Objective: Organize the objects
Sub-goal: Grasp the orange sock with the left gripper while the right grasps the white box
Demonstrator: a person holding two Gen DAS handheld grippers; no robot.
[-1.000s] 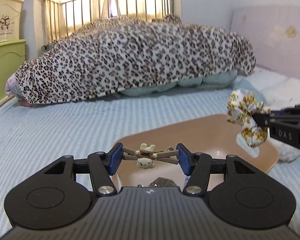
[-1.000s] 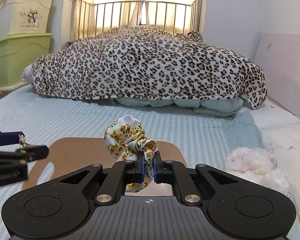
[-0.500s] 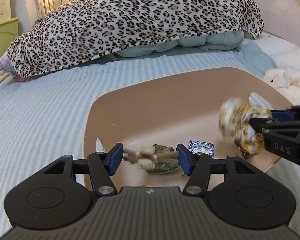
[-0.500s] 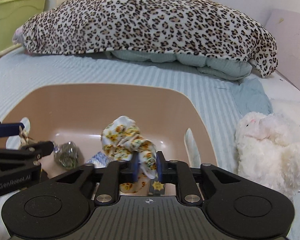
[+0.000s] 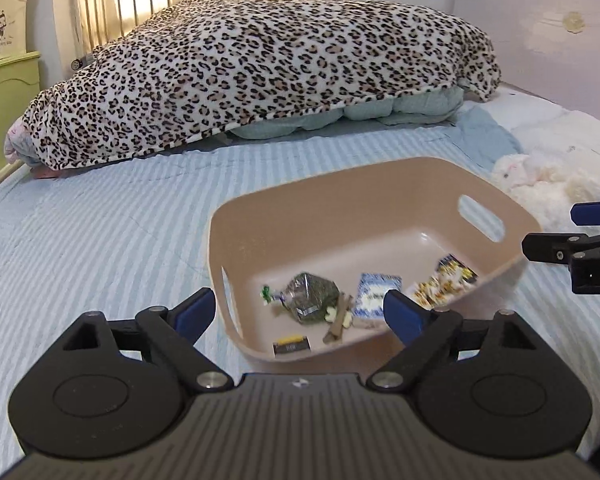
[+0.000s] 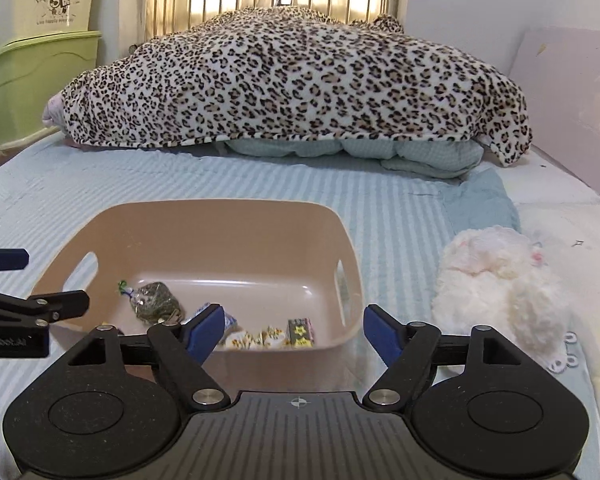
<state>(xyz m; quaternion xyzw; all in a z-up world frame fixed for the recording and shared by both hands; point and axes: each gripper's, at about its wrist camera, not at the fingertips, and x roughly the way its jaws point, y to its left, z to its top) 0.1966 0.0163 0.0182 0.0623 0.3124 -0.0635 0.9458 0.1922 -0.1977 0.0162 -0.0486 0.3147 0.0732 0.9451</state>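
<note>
Now both my left fingers (image 5: 300, 312) and right fingers (image 6: 294, 330) are spread, empty, above the basket (image 5: 340, 196); scrunchie (image 6: 256, 338) and hair clip (image 5: 337, 320) lie inside. Next, probably the plush toy (image 6: 500, 280) right of my right fingers.

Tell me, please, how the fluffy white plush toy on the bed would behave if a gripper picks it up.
The fluffy white plush toy looks soft and shaggy, so it would probably squash between the fingers and sag rather than stay stiff. It seems light for its bulk. Lying slumped on the pale blue striped bedcover, it is unlikely to roll; fur may slip in a shallow pinch.
</note>
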